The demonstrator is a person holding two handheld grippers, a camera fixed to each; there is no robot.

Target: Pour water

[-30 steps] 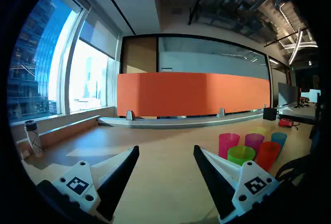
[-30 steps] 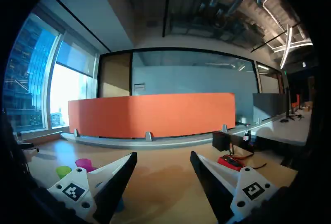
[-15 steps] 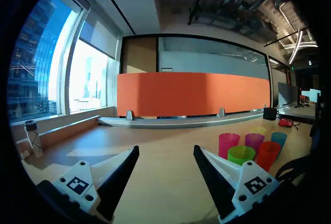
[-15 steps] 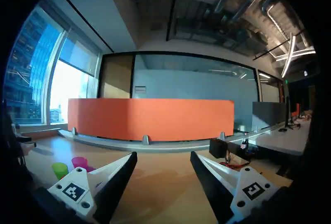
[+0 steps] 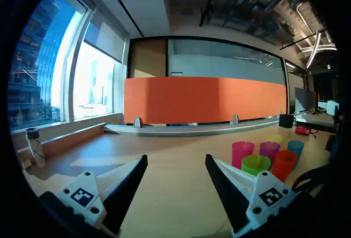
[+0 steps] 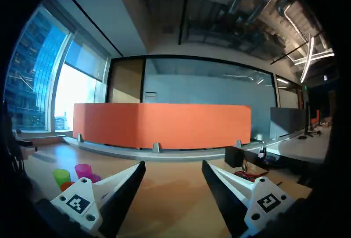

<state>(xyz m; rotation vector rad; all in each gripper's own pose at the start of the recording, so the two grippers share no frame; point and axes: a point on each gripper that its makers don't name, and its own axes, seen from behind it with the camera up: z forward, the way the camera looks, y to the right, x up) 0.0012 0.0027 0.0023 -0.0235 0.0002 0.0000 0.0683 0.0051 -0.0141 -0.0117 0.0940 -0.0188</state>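
Observation:
Several coloured plastic cups stand grouped on the wooden table: a pink cup (image 5: 242,152), a green cup (image 5: 255,164), a magenta cup (image 5: 269,150), an orange-red cup (image 5: 284,164) and a teal cup (image 5: 295,148), to the right of my left gripper (image 5: 175,178). That gripper is open, nothing between its fingers, low over the table. In the right gripper view the green cup (image 6: 62,177) and pink cup (image 6: 83,170) sit at the lower left, beside my right gripper (image 6: 173,185), which is open and empty.
An orange divider panel (image 5: 204,99) runs along the table's far edge. A small bottle (image 5: 34,143) stands by the window ledge at left. A black box (image 6: 234,156) and a red item with cables (image 5: 302,130) lie toward the right.
The right gripper has tilted up and shifted slightly, so the cups sit a little higher at its lower left. The left gripper has held still.

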